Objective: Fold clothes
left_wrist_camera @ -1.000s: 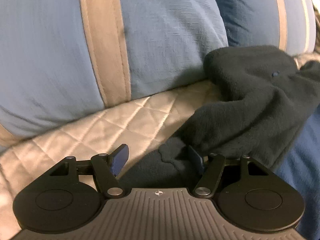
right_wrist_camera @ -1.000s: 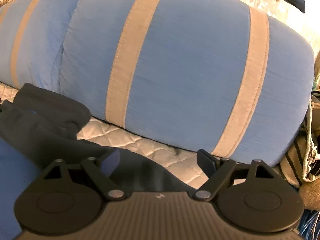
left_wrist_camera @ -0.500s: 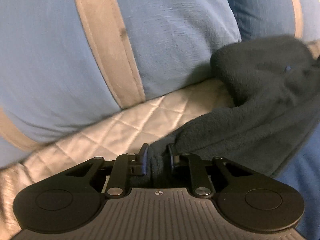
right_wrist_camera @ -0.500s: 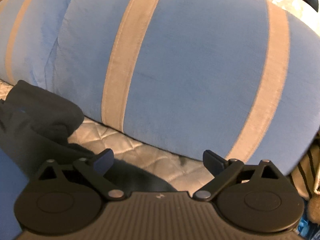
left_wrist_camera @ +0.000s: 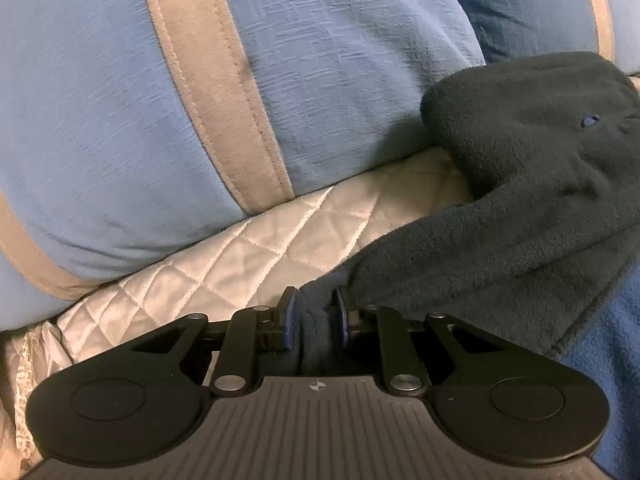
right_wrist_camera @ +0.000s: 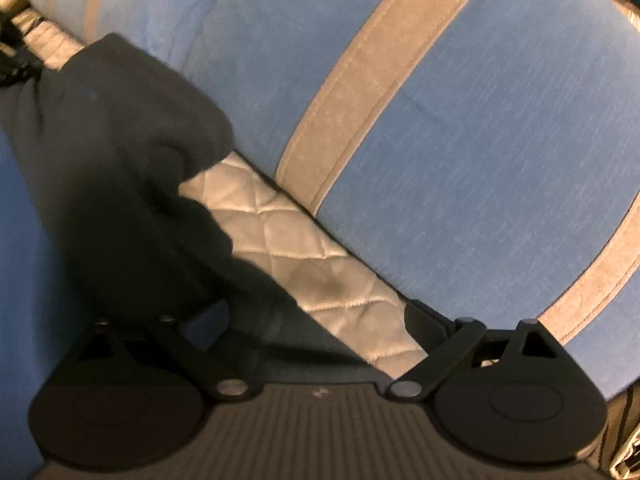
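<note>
A dark grey fleece garment (left_wrist_camera: 520,220) lies bunched on the bed against the pillows. My left gripper (left_wrist_camera: 314,304) is shut on a corner of it, and the fleece bulges between the blue pads. In the right wrist view the same garment (right_wrist_camera: 120,160) fills the left side, blurred. My right gripper (right_wrist_camera: 314,314) stands wide with its jaws closing a little. A dark edge of the garment runs between its fingers, and the pads do not press on it. The left fingertip (right_wrist_camera: 208,316) lies over the fleece and the right one over the quilt.
Two big blue pillows with tan stripes (left_wrist_camera: 120,120) (right_wrist_camera: 480,160) stand close behind the garment. A white quilted cover (left_wrist_camera: 240,260) (right_wrist_camera: 300,256) lies under it. Blue fabric (left_wrist_camera: 608,340) shows to the right of the left gripper. Striped cloth peeks in at the lower right edge (right_wrist_camera: 624,420).
My left gripper has shut on the fleece corner and pulled it up slightly. My right gripper has rolled and sunk towards the garment's edge, so the pillow now looks tilted.
</note>
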`<control>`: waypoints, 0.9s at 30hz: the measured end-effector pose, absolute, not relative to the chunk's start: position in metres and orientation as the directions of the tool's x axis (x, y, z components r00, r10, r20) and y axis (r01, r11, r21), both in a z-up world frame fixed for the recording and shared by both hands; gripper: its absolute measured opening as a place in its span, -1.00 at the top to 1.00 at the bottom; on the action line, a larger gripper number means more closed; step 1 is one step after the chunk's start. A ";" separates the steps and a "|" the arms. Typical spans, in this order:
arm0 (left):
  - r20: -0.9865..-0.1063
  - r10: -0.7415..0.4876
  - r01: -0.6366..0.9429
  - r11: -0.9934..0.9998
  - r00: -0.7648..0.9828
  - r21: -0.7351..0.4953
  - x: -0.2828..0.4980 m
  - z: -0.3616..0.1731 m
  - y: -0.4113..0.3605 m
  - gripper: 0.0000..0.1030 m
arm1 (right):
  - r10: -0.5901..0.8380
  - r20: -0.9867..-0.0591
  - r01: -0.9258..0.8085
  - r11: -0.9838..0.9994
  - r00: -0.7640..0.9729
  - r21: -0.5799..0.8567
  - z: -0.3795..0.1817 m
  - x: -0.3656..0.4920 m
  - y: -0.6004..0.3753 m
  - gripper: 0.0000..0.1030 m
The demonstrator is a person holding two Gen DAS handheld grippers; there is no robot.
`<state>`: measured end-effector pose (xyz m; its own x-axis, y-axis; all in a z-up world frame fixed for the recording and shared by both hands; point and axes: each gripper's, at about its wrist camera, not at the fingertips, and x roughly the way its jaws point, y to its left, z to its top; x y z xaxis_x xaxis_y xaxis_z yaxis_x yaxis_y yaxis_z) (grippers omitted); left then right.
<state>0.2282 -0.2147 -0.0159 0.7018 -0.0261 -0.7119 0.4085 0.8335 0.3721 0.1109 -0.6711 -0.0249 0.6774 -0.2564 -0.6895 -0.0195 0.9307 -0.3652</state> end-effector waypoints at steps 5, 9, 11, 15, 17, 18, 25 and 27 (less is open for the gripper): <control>-0.707 -0.016 0.401 0.833 0.707 0.381 0.229 -0.017 -0.217 0.59 | -0.233 -0.712 -0.078 0.924 0.662 -0.375 -0.038 0.121 -0.666 -0.74; -0.694 -0.017 0.393 0.833 0.720 0.388 0.230 -0.017 -0.218 0.62 | -0.150 -0.740 -0.051 0.969 0.655 -0.242 -0.034 0.116 -0.671 0.41; -0.681 -0.006 0.381 0.832 0.732 0.403 0.232 -0.017 -0.220 0.63 | -0.186 -0.726 -0.043 0.958 0.662 -0.285 -0.033 0.113 -0.661 0.69; -0.633 0.040 0.346 0.810 0.773 0.473 0.235 -0.016 -0.223 0.64 | -0.302 -0.669 0.056 0.930 0.678 -0.363 -0.029 0.119 -0.663 0.74; -0.616 0.046 0.330 0.812 0.787 0.482 0.239 -0.015 -0.224 0.64 | -0.336 -0.651 0.102 0.924 0.681 -0.370 -0.026 0.123 -0.667 0.76; -0.605 0.049 0.322 0.811 0.795 0.489 0.241 -0.015 -0.225 0.64 | -0.355 -0.643 0.111 0.915 0.679 -0.388 -0.026 0.125 -0.666 0.76; -0.578 0.029 0.304 0.829 0.816 0.470 0.249 -0.014 -0.229 0.44 | -0.455 -0.643 0.190 0.878 0.615 -0.440 -0.031 0.144 -0.655 0.29; -0.573 0.026 0.295 0.838 0.819 0.460 0.244 -0.008 -0.224 0.25 | -0.489 -0.626 0.169 0.850 0.607 -0.500 -0.030 0.143 -0.646 -0.11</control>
